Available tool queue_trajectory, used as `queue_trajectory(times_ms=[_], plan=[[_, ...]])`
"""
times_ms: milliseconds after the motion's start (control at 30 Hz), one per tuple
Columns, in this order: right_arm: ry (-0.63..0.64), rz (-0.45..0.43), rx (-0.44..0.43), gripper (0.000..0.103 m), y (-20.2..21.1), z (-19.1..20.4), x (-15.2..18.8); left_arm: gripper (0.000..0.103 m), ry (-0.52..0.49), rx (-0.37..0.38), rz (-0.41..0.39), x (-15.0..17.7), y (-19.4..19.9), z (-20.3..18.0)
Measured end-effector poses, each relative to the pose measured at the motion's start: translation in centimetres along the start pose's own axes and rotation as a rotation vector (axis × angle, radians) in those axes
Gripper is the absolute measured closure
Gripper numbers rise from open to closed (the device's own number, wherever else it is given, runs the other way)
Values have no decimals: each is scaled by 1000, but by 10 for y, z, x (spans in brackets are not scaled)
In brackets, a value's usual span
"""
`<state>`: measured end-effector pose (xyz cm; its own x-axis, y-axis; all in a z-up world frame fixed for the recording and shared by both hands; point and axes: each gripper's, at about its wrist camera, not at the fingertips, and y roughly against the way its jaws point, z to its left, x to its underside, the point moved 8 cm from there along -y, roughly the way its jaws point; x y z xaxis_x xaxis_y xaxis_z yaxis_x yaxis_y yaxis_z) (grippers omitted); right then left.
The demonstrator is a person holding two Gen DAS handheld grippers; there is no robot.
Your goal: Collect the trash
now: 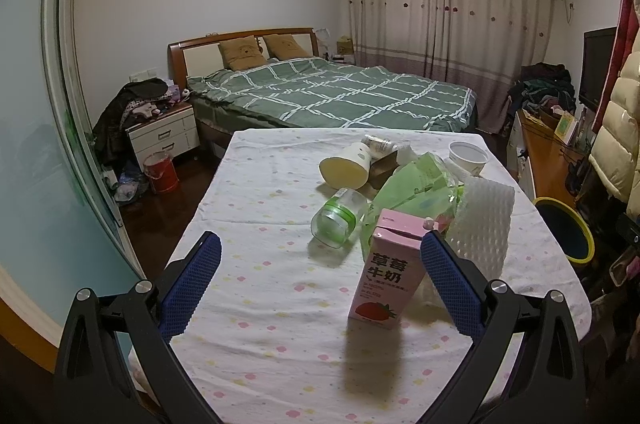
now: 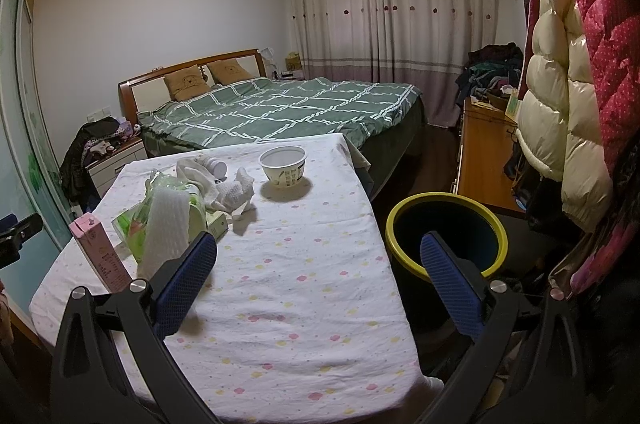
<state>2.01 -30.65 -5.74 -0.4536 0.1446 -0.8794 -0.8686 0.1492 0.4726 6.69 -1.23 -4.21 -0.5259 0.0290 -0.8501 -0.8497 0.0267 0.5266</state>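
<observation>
A pink strawberry milk carton (image 1: 386,272) stands upright on the flowered tablecloth (image 1: 260,207), just inside my left gripper's right finger. My left gripper (image 1: 320,264) is open and empty. Behind the carton lie a clear bottle with a green label (image 1: 338,220), a green plastic bag (image 1: 416,191), white foam wrap (image 1: 482,224), a tipped cream cup (image 1: 346,165) and a white bowl (image 1: 467,156). My right gripper (image 2: 318,264) is open and empty over the table's right edge. The carton (image 2: 102,250), foam wrap (image 2: 166,224), crumpled tissues (image 2: 236,191) and bowl (image 2: 284,165) also show in the right wrist view.
A dark bin with a yellow rim (image 2: 446,236) stands on the floor right of the table, also in the left wrist view (image 1: 564,228). A bed (image 1: 332,95) lies beyond the table. A wooden desk (image 2: 480,151) and hanging coats (image 2: 560,103) are on the right.
</observation>
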Motion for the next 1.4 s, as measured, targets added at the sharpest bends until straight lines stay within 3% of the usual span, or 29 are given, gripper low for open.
queue_trajectory(times_ms=[1400], plan=[[-12,7,-3,6,-6,-4,2,5,-15,9,12,3,-4,-7]])
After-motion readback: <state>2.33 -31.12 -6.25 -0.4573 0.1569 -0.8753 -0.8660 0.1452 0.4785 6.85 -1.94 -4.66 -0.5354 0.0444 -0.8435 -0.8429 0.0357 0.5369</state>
